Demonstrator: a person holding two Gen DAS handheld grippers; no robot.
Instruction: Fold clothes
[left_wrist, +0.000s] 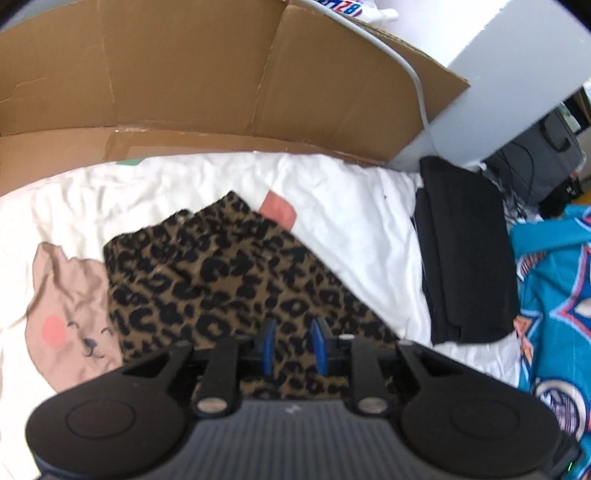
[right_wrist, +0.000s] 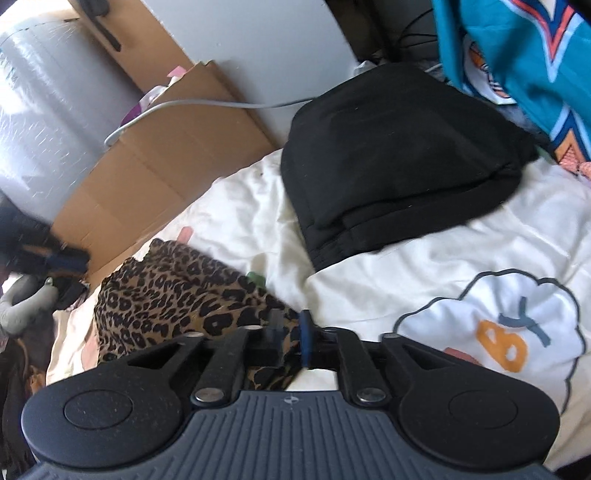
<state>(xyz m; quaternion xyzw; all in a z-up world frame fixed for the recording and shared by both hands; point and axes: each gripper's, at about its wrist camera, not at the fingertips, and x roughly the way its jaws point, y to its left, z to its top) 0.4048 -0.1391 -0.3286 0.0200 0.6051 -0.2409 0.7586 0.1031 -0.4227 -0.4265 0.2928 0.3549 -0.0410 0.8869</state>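
Left wrist view looks over a white bedsheet (left_wrist: 351, 206) that fills the space ahead of the jaws, with flattened cardboard (left_wrist: 184, 74) standing along its far edge. On the sheet to the left of the jaws is a printed tan bear face with a pink cheek. A leopard-print garment (left_wrist: 221, 273) lies straight ahead of and under the left gripper (left_wrist: 293, 345), its blue fingers (left_wrist: 269, 341) held apart with a clear gap between them, the cloth showing beneath; whether they touch it I cannot tell. To the right of the jaws sits a folded black garment (left_wrist: 465, 251), and beyond that a teal blanket (left_wrist: 554, 295) with star and ball prints. At the top, past the cardboard, a white item carries blue and red mirrored letters, too cut off to read.

Right wrist view shows the same sheet (right_wrist: 424, 266), printed just right of the jaws with a cloud outline holding an orange "B" and a blue-grey "Y". The black garment (right_wrist: 388, 155) lies ahead and slightly right. The right gripper (right_wrist: 290, 338) has its fingers (right_wrist: 306, 339) drawn close, pinching a corner of the leopard-print garment (right_wrist: 177, 295), which spreads away to the left of the jaws. A grey cable (right_wrist: 207, 105) crosses the cardboard (right_wrist: 155, 162) far ahead on the left.
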